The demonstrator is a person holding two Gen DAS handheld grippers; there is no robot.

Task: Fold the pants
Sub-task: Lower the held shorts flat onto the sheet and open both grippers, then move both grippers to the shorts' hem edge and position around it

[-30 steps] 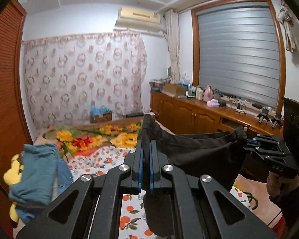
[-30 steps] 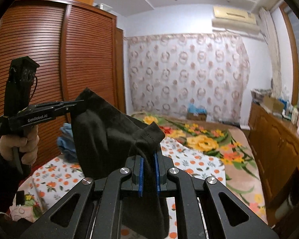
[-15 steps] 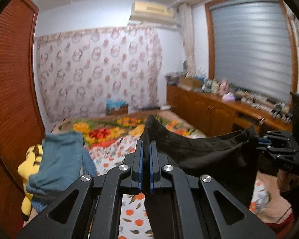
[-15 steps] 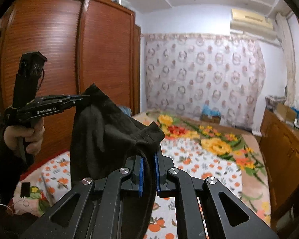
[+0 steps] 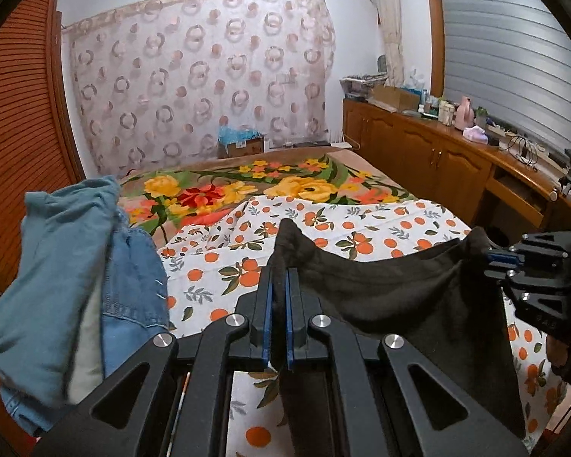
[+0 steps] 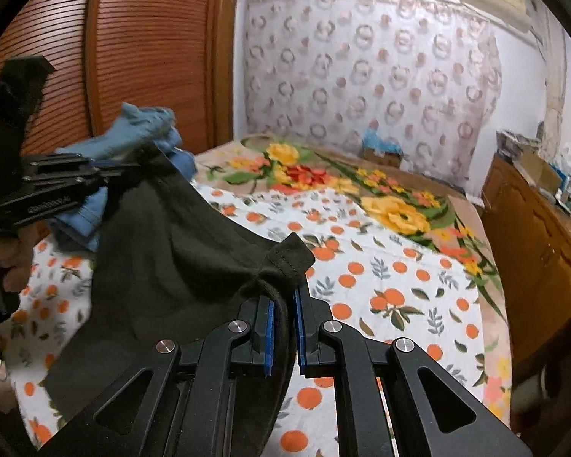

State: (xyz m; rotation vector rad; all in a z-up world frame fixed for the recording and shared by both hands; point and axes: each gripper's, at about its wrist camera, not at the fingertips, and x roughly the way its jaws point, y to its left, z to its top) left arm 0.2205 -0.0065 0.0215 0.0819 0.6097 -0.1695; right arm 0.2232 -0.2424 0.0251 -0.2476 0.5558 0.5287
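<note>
Across the bed point(image 5: 380, 224), a white sheet point(image 6: 380, 285) printed with oranges is lying over a flowered blanket point(image 5: 209, 190), and wooden cabinets point(image 5: 418, 152) are running along one side. Above the sheet, the black pants point(image 5: 392, 289) are hanging stretched between both claws, their lower part drooping toward the bed; whether it is touching the sheet is hidden. A heap of blue denim clothes point(image 5: 76, 285) is sitting beside the pants, by the slatted wardrobe door point(image 6: 141, 57). The left claw point(image 5: 277, 285) is pinching one top edge of the pants between its narrowed blue pads. The right claw point(image 6: 283, 304) is gripping the other edge, near the hemmed corner, the same way.
</note>
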